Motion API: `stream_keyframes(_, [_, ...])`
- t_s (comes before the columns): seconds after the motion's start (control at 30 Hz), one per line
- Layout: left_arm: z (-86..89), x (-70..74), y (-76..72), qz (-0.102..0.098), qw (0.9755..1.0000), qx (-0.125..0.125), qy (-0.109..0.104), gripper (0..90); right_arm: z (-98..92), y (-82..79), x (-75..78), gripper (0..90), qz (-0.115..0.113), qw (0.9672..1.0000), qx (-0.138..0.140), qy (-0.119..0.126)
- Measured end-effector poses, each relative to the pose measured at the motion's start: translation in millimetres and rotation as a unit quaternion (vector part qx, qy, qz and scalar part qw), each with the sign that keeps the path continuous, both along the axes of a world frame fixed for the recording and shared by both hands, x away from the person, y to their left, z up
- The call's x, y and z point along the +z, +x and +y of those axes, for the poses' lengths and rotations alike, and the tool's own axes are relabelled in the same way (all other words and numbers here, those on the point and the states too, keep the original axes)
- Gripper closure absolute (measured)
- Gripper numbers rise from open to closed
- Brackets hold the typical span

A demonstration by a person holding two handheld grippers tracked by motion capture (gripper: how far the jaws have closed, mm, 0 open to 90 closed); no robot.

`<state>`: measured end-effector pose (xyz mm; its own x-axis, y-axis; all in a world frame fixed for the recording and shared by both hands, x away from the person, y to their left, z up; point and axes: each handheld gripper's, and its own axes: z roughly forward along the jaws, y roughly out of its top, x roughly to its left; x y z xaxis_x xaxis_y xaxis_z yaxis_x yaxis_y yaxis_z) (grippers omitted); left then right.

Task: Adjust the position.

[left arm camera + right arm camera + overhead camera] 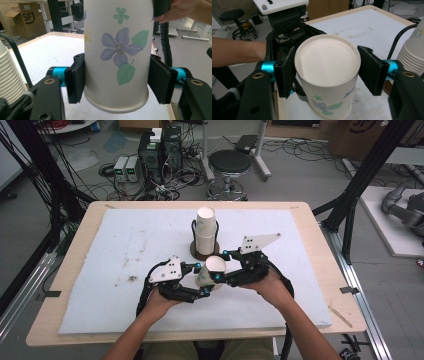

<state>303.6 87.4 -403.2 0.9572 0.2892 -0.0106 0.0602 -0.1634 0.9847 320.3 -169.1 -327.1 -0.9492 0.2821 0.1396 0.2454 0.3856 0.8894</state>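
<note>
1. One paper cup with a flower print hangs in the air just in front of the stack of cups, between both grippers, its open mouth turned toward the right gripper's camera.
2. Left gripper: its jaws pinch the cup low on its wall, near the base.
3. Right gripper: its jaws stand spread at the rim; one pad touches or nearly touches, the other stands off.
4. It looks like a hand-over, with the left now carrying the cup. Next, I'd guess, the right backs away without catching the rim.
5. Behind the cup, the stack stands on a round brown base with a black wire post, close enough to be knocked. Beyond that, the white surface is speckled with stains.
</note>
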Motion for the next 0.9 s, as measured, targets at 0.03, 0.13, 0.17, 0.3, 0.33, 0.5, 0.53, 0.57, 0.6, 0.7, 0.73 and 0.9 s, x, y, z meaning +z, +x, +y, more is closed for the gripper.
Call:
stream_keyframes(0.03, [1.0, 2.6, 0.6, 0.004, 0.9999, -0.003, 0.009, 39.0, 0.2, -0.2, -0.4, 18.5, -0.003, 0.9999, -0.014, -0.001])
stream_keyframes(0.13, [2.1, 6.8, 1.4, 0.004, 0.9995, -0.005, 0.031, 39.7, -1.1, -0.1, 0.0, 18.5, -0.007, 0.9999, -0.01, -0.005])
stream_keyframes(0.17, [2.5, 11.8, 2.5, 0.009, 0.9984, -0.009, 0.055, 39.8, -2.7, -1.0, 0.9, 18.5, -0.014, 0.9998, -0.003, -0.01])
stream_keyframes(0.3, [2.7, 19.5, 4.4, 0.01, 0.9953, -0.016, 0.095, 40.3, -2.8, -2.3, 1.9, 18.5, -0.038, 0.9988, 0.008, -0.031])
stream_keyframes(0.33, [2.2, 21.8, 4.7, 0.011, 0.994, -0.016, 0.108, 40.3, -2.8, -2.3, 1.9, 18.5, -0.038, 0.9988, 0.008, -0.031])
stream_keyframes(0.5, [-1.9, 34.1, 8.0, 0.013, 0.9815, -0.035, 0.187, 40.4, 0.5, -3.2, 0.1, 18.5, -0.058, 0.9952, 0.024, -0.076])
stream_keyframes(0.53, [-1.9, 34.1, 8.0, 0.013, 0.9815, -0.035, 0.187, 40.4, 0.5, -3.2, 0.1, 18.5, -0.058, 0.9952, 0.024, -0.076])
stream_keyframes(0.57, [-2.7, 35.4, 8.4, 0.013, 0.9792, -0.037, 0.199, 40.3, 2.1, -3.7, -0.9, 18.5, -0.062, 0.9939, 0.03, -0.087])
stream_keyframes(0.6, [-3.1, 36.8, 9.0, 0.014, 0.9768, -0.038, 0.21, 40.3, 2.1, -3.7, -0.9, 18.5, -0.062, 0.9939, 0.03, -0.087])
stream_keyframes(0.7, [-4.2, 41.0, 10.8, 0.018, 0.9707, -0.044, 0.236, 40.3, 3.7, -4.0, -2.1, 18.5, -0.064, 0.992, 0.037, -0.102])
stream_keyframes(0.73, [-4.4, 42.5, 11.2, 0.018, 0.9692, -0.046, 0.241, 40.3, 4.3, -3.6, -2.7, 18.5, -0.065, 0.9917, 0.04, -0.104])
stream_keyframes(0.9, [-5.8, 50.5, 12.1, 0.015, 0.9603, -0.058, 0.272, 40.5, 4.1, -2.6, -3.5, 18.5, -0.064, 0.9908, 0.041, -0.112])
